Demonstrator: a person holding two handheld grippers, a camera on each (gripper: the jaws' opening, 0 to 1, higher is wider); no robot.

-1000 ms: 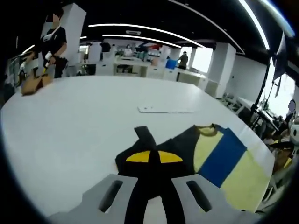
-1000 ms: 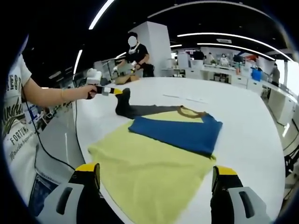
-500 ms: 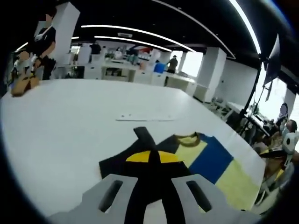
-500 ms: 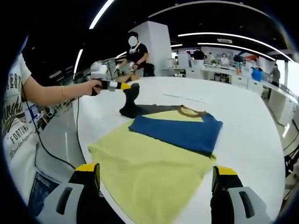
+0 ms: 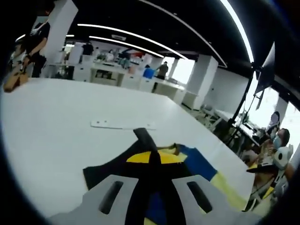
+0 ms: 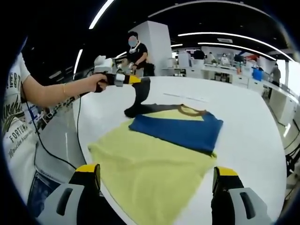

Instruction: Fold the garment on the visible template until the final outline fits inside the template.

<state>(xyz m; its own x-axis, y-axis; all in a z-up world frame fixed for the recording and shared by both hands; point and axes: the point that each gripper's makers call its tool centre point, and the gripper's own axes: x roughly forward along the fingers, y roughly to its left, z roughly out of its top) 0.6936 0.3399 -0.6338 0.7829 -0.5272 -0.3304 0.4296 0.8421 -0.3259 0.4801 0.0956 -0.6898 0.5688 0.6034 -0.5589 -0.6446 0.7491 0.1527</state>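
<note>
garment (image 6: 164, 150) flat on table (image 6: 243, 122), near its front edge | sleeve (image 6: 138, 101) raised off table at garment's far-left corner, in left gripper (image 6: 132, 80) | right gripper (image 6: 157, 180) before garment's near hem | strip (image 5: 123, 125) on table behind garment

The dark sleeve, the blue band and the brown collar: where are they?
dark sleeve (image 6: 139, 99): right gripper view, lifted part under the left gripper.
blue band (image 6: 180, 132): right gripper view, its middle.
brown collar (image 6: 190, 111): right gripper view, neckline edge.

Left hand-held gripper (image 6: 137, 80) lifts the garment's (image 6: 159, 154) dark sleeve (image 6: 139, 97).
</note>
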